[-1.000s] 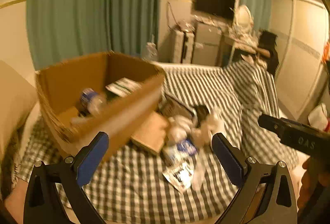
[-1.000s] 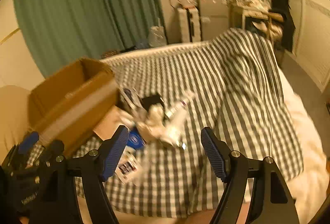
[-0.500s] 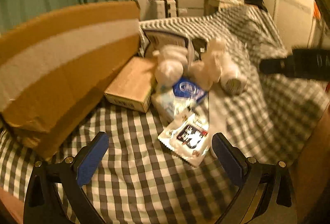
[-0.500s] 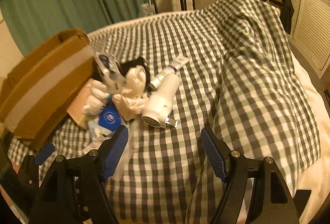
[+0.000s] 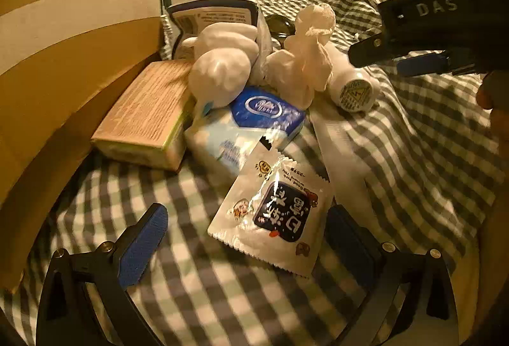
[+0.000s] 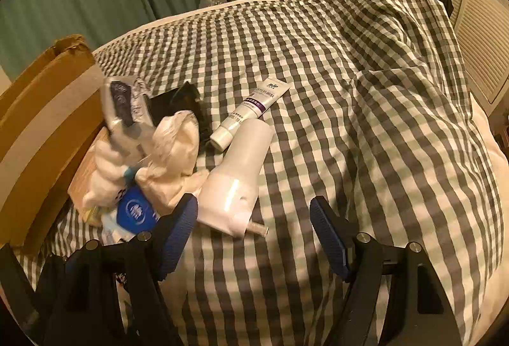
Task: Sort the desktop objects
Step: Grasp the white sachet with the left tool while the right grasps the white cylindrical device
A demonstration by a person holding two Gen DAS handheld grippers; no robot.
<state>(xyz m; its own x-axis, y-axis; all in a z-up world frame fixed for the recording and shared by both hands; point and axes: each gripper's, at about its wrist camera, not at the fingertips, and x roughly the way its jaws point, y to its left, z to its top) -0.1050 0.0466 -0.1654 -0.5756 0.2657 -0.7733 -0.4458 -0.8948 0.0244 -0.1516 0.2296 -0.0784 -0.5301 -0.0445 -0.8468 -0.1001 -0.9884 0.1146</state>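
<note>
A pile of loose items lies on the checked bedcover (image 6: 334,91) beside a big cardboard box (image 5: 63,59). In the left wrist view my left gripper (image 5: 245,226) is open, low over a white sachet with a dark blue label (image 5: 276,209). Behind it lie a blue tissue pack (image 5: 254,116), a small brown box (image 5: 149,120), white stuffed socks (image 5: 222,72) and a white cloth (image 5: 305,59). My right gripper (image 6: 253,207) is open just in front of a white bottle (image 6: 238,174). A white tube (image 6: 251,107) lies beyond the bottle.
The cardboard box (image 6: 41,110) walls off the left side. A silver pouch (image 6: 121,104) and a black item (image 6: 178,104) top the pile. The cover rises into a hump (image 6: 397,43) at the right. The right tool's black body (image 5: 423,24) hangs over the bottle (image 5: 353,85).
Both grippers have sunk toward the pile and tilted down; the items now fill the views. The inside of the cardboard box has gone out of sight. Both jaws stayed equally wide.
</note>
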